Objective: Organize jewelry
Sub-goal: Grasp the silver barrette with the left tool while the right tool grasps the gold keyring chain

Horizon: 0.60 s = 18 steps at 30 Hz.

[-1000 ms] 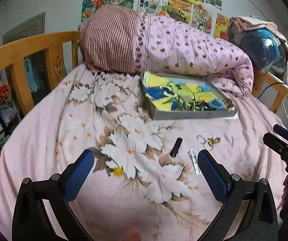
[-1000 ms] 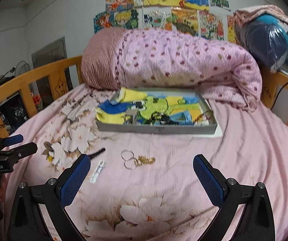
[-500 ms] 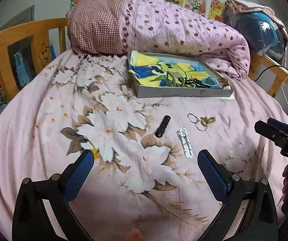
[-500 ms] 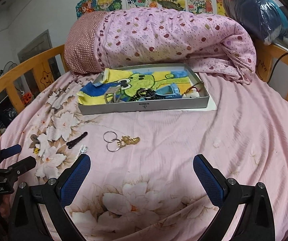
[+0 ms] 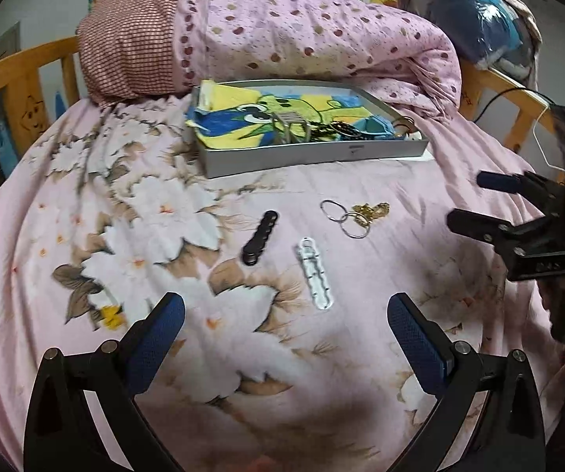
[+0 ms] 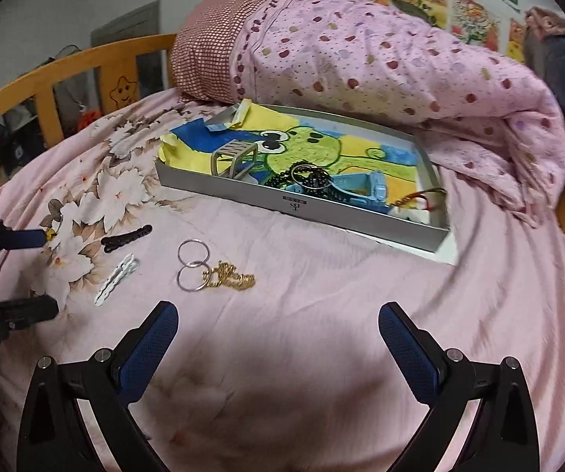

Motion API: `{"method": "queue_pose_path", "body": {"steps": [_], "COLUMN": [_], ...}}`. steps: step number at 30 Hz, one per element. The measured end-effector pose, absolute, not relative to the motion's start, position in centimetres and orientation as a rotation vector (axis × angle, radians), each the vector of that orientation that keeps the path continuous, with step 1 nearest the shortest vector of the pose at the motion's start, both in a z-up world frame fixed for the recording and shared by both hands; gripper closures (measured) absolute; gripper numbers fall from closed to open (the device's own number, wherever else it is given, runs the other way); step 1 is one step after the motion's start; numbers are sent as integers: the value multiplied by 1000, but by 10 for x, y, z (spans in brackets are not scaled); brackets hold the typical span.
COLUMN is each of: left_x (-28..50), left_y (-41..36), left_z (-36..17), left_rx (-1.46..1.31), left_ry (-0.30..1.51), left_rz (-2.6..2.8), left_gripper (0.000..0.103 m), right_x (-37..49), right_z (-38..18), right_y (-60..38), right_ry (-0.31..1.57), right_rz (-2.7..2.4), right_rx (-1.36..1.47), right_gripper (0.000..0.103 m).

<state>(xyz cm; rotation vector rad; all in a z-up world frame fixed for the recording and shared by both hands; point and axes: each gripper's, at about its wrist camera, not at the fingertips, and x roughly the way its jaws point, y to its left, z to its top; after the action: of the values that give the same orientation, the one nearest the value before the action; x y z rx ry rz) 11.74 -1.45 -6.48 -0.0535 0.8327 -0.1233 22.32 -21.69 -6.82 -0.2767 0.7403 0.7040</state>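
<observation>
jewelry lies loose on the bed [image 5: 66, 204] just short of the grey tray [image 5: 313, 159]: black clip [image 5: 259, 236], white clip [image 5: 314, 277], ringed gold charm [image 6: 219, 271]. left gripper [image 5: 286, 324] and right gripper [image 6: 278, 326] hover empty, fingers spread wide, the right's having just been closing slightly. approach step, i judge; next, lower onto one piece and pinch.

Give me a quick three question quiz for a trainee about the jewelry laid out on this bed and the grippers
1. True or false: the black hair clip lies inside the gray tray.
2. What lies nearest the two silver rings on the bedsheet? A) white hair clip B) gold chain C) black beads
3. Fill in: neither the left gripper nor the right gripper holds anything; both are ____.

Key:
1. False; it lies on the bedsheet, in front of the tray.
2. B; the gold chain touches them, the white hair clip lies apart, the black beads are in the tray.
3. open
</observation>
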Motion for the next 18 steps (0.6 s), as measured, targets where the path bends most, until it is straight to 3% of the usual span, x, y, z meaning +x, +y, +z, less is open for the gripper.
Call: {"method": "queue_pose_path", "body": {"steps": [5, 7, 9, 12, 18], "left_x": [133, 139, 145, 153, 165], "left_y": [-21, -22, -24, -27, -32], "left_z": [-74, -77, -81, -85, -93], "left_rx": [-55, -49, -39, -33, -22], "left_ry": [853, 865, 877, 897, 913], "left_rz": [-146, -156, -166, -176, -200], "left_gripper": [5, 12, 28, 43, 62], "right_x": [246, 250, 252, 253, 255], "right_z": [-84, -88, -92, -96, -103], "right_y": [-208, -204, -199, -191, -181], "right_ry": [761, 764, 761, 756, 772], "right_rz": [777, 795, 824, 882, 959], "right_rx": [-305, -314, -319, -330, -342], "right_gripper": [28, 36, 41, 50, 64]}}
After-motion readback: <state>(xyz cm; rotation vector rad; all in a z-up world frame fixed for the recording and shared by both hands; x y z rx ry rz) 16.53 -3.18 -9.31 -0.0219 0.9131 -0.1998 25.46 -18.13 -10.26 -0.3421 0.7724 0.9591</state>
